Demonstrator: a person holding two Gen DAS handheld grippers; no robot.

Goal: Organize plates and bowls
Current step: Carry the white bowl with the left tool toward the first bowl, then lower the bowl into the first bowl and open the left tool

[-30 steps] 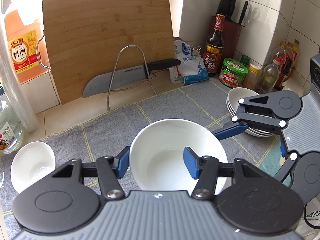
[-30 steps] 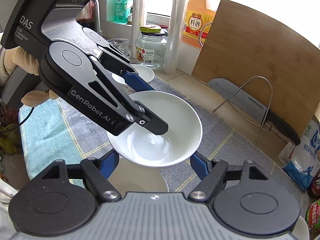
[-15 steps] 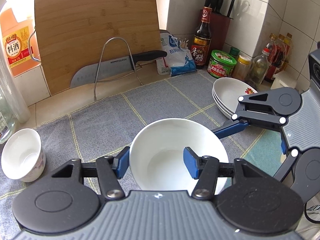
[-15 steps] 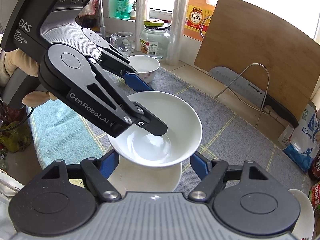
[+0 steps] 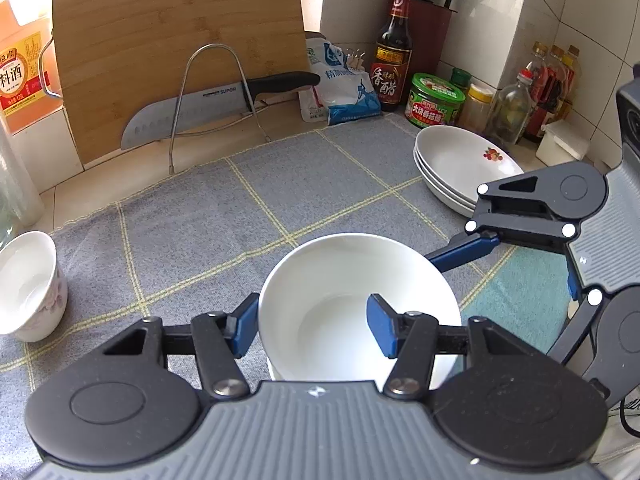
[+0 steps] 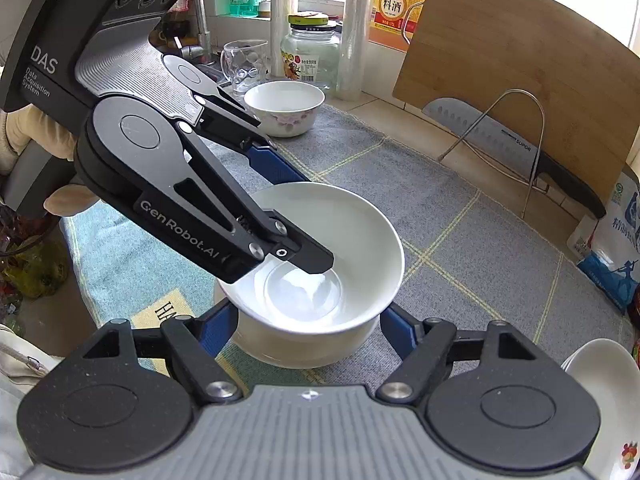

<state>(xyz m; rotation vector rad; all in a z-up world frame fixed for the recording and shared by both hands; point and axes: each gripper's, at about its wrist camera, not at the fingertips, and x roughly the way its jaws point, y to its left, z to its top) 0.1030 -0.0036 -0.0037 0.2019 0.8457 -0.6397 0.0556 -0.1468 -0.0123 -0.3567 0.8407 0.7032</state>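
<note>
A plain white bowl (image 5: 340, 288) (image 6: 352, 240) is held by both grippers. My left gripper (image 5: 312, 328) is shut on its near rim, one finger outside the wall and one inside. My right gripper (image 6: 308, 324) is shut on the bowl's body below the rim; its blue finger (image 5: 464, 250) reaches in from the right. Directly beneath sits a second white bowl (image 6: 304, 348) (image 5: 276, 372) on the cloth. The held bowl is nested into it or just above; contact cannot be told. A small flowered bowl (image 5: 28, 284) (image 6: 284, 112) stands at the left. Stacked white plates (image 5: 452, 164) (image 6: 600, 380) lie at the right.
A grey checked cloth (image 5: 280, 184) covers the counter, with a teal towel (image 6: 132, 256) beside it. At the back lean a cutting board (image 5: 180, 40) and a knife (image 5: 192, 112) in a wire stand. Bottles and jars (image 5: 436, 100) crowd the right corner. A glass mug (image 6: 244, 64) and jar (image 6: 312, 56) stand near the sink.
Both grippers have carried the white bowl sideways and down over the cloth. The bowl underneath has come into sight and now sits close under the held one.
</note>
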